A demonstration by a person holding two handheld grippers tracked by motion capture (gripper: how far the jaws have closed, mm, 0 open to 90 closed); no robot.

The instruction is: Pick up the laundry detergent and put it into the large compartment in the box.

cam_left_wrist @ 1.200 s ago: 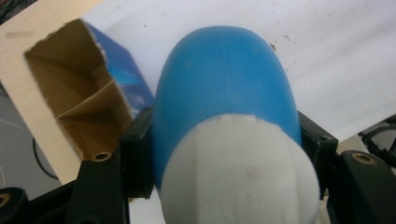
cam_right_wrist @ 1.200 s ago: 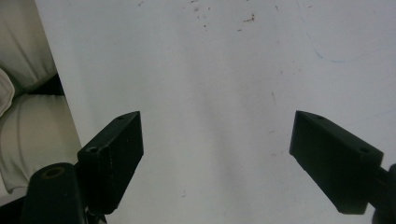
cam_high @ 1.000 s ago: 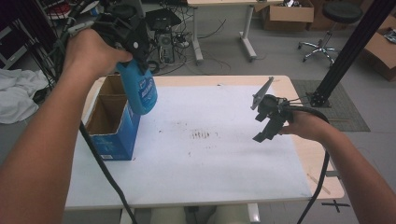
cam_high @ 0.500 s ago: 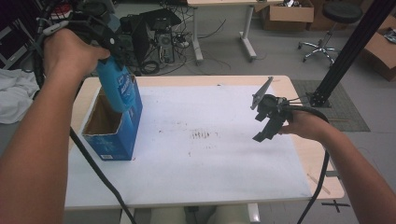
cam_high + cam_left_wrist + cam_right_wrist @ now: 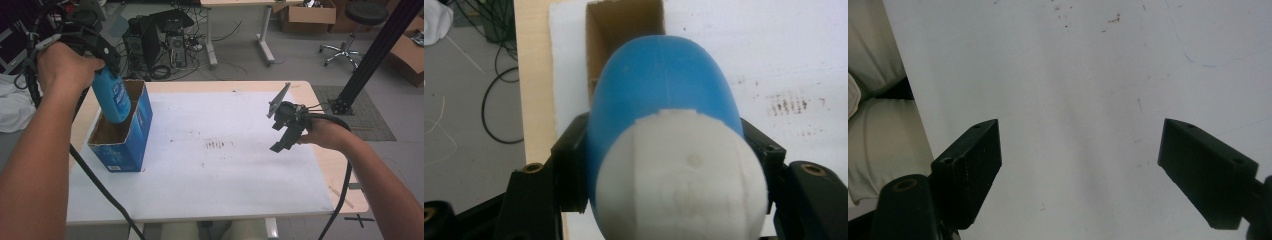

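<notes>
Smooth plastic bottle [image 5: 664, 100], cardboard box [image 5: 131, 145], matt tabletop [image 5: 210, 190]

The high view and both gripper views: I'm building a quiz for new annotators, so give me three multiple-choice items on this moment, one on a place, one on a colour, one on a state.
1. Where is the bottle's lower end?
A. Inside the open top of the box
B. Lying on the white mat
C. On the floor

2. What colour is the bottle's body?
A. Red
B. Blue
C. Green

3. How do the right tongs stand?
A. Shut on the bottle
B. Shut on the box
C. Open, holding nothing

Answers:
1 A: in the high view the blue bottle dips into the cardboard box, which stands at the left of the table.
2 B: the left gripper view shows a blue body with a white cap, clamped by the left tongs.
3 C: the right tongs show a wide gap with bare mat between.
</notes>
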